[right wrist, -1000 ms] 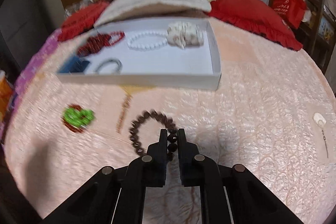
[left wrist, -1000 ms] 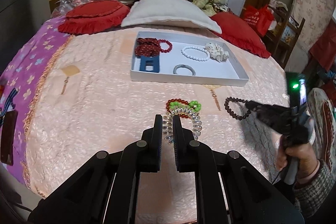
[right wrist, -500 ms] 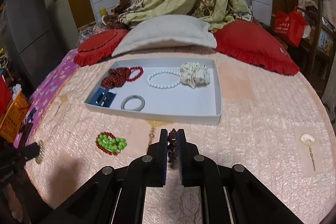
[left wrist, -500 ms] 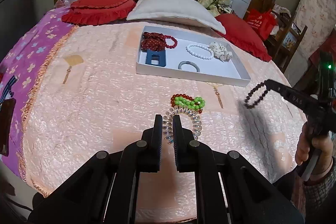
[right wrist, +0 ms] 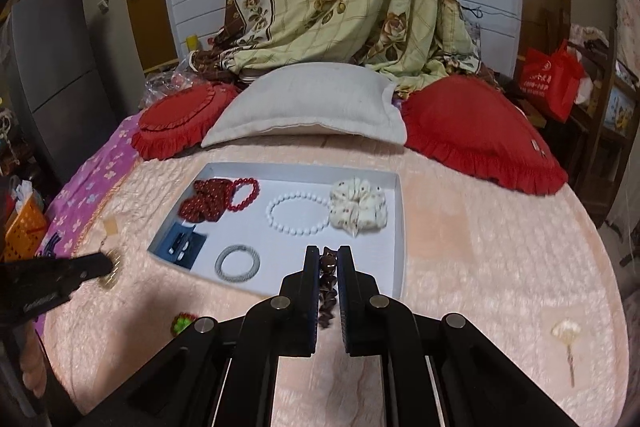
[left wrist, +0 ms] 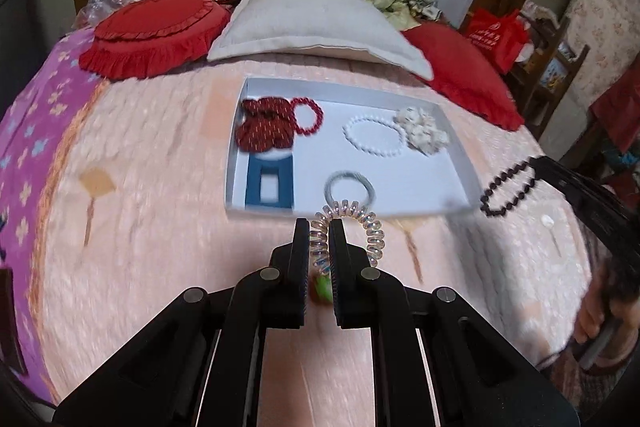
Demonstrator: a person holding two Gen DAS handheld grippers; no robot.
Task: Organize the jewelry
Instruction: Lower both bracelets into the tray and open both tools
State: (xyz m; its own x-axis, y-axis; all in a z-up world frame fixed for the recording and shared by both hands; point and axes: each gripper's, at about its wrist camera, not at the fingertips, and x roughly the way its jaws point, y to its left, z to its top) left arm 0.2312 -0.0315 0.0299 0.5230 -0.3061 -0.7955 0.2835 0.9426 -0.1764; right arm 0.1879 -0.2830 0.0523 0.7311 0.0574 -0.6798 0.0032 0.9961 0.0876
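Left claw (left wrist: pixel 319 239) pinches spiral hair tie (left wrist: pixel 352 223); right claw (right wrist: pixel 329 267) pinches dark bead bracelet (right wrist: pixel 327 287). Both hang near white tray (right wrist: pixel 400 227). Risk: thin grips may slip, dropping either onto bed (right wrist: pixel 480 247).

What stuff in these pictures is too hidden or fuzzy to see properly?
- Green and red bracelet: left wrist view, mostly hidden behind the left gripper; right wrist view, a small blur.
- Dark bead bracelet: right wrist view, mostly hidden inside the right gripper.
- Spiral hair tie: right wrist view, small and blurred.
- Blue item in the white tray: both views, too blurred to identify.
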